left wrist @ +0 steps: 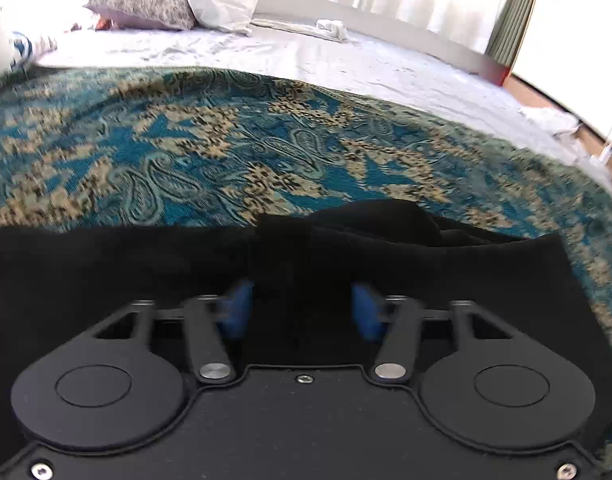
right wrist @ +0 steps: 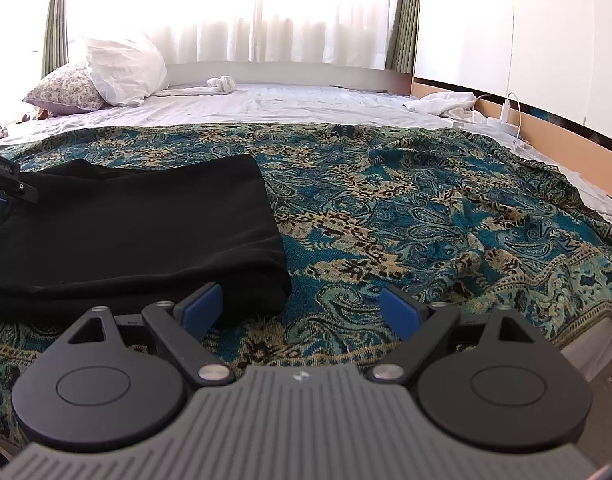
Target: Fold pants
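Observation:
The black pants (right wrist: pixel 137 232) lie folded in layers on the teal patterned blanket (right wrist: pixel 426 208), left of centre in the right wrist view. My right gripper (right wrist: pixel 301 308) is open and empty, just off the pants' near right corner. In the left wrist view the pants (left wrist: pixel 105 264) fill the foreground. My left gripper (left wrist: pixel 301 308) sits low over them with its blue pads (left wrist: pixel 237 308) apart and black cloth between them. Its fingers also show at the left edge of the right wrist view (right wrist: pixel 9 190).
The blanket (left wrist: pixel 225 140) covers the near part of a bed with a white sheet (right wrist: pixel 285 104). Pillows (right wrist: pixel 121 68) lie at the far left. A white cloth (right wrist: pixel 221 82) lies by the window, another cloth (right wrist: pixel 446 102) and a charger (right wrist: pixel 506 112) at the right wall.

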The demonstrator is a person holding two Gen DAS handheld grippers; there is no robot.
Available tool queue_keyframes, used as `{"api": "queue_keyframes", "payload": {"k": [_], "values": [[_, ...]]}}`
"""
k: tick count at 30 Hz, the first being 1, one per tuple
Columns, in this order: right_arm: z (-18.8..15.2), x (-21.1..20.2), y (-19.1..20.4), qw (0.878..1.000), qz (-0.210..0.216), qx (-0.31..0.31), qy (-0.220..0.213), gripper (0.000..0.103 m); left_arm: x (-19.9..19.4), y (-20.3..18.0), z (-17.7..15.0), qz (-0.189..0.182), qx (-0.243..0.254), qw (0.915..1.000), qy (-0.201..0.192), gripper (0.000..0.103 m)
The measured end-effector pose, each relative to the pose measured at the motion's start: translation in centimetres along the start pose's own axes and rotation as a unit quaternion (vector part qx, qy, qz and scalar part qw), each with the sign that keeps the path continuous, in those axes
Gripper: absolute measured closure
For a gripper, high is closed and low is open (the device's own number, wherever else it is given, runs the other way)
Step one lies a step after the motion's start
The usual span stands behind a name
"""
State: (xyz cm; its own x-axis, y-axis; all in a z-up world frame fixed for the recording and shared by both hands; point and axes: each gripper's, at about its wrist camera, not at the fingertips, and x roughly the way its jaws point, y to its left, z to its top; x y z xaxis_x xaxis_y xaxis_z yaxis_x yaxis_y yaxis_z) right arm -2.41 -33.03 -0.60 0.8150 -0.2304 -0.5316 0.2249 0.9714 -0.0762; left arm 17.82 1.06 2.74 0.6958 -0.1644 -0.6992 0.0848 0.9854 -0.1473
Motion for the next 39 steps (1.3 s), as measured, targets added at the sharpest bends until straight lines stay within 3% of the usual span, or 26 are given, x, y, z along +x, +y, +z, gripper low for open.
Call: {"api": "queue_keyframes", "payload": {"k": [2, 3, 6, 16, 19, 21, 23, 32, 39], "values": [[0.0, 0.1, 0.0, 1.000, 0.001, -0.001, 0.000, 0.010, 0.0, -0.1, 0.0, -0.014, 0.002, 0.9999, -0.007, 0.090], [0.1, 0.1, 0.0, 1.000, 0.002, -0.001, -0.001, 0.010, -0.1, -0.2, 0.0, -0.021, 0.001, 0.9997, -0.010, 0.092], [0.1, 0.2, 0.2, 1.000, 0.002, -0.004, -0.002, 0.010, 0.0, -0.6, 0.2, -0.009, 0.012, 0.9998, -0.015, 0.093], [0.3, 0.0, 0.2, 1.000, 0.000, -0.017, -0.006, 0.010, 0.9, 0.9, 2.4, -0.003, -0.024, 0.9995, -0.020, 0.092], [0.1, 0.0, 0.1, 1.000, 0.000, -0.027, 0.003, 0.010, 0.8, 1.0, 2.5, 0.002, -0.028, 0.9995, -0.012, 0.081], [-0.1, -0.1, 0.1, 0.999, 0.002, -0.038, 0.008, 0.010, 0.1, 0.9, 2.3, 0.013, -0.024, 0.9996, -0.012, 0.064], [-0.4, 0.0, 0.3, 0.999, 0.000, -0.052, 0.016, 0.010, -0.9, 0.8, 1.8, 0.017, -0.014, 0.9996, -0.018, 0.059], [-0.2, 0.0, 2.4, 0.996, 0.023, -0.081, 0.003, 0.010, -7.1, -0.2, -2.3, -0.023, 0.016, 0.9992, -0.030, 0.051], [0.4, -0.3, 3.8, 0.995, 0.053, -0.086, -0.012, 0.010, -9.6, -1.3, -5.9, -0.059, 0.029, 0.9978, 0.003, 0.049]]}}
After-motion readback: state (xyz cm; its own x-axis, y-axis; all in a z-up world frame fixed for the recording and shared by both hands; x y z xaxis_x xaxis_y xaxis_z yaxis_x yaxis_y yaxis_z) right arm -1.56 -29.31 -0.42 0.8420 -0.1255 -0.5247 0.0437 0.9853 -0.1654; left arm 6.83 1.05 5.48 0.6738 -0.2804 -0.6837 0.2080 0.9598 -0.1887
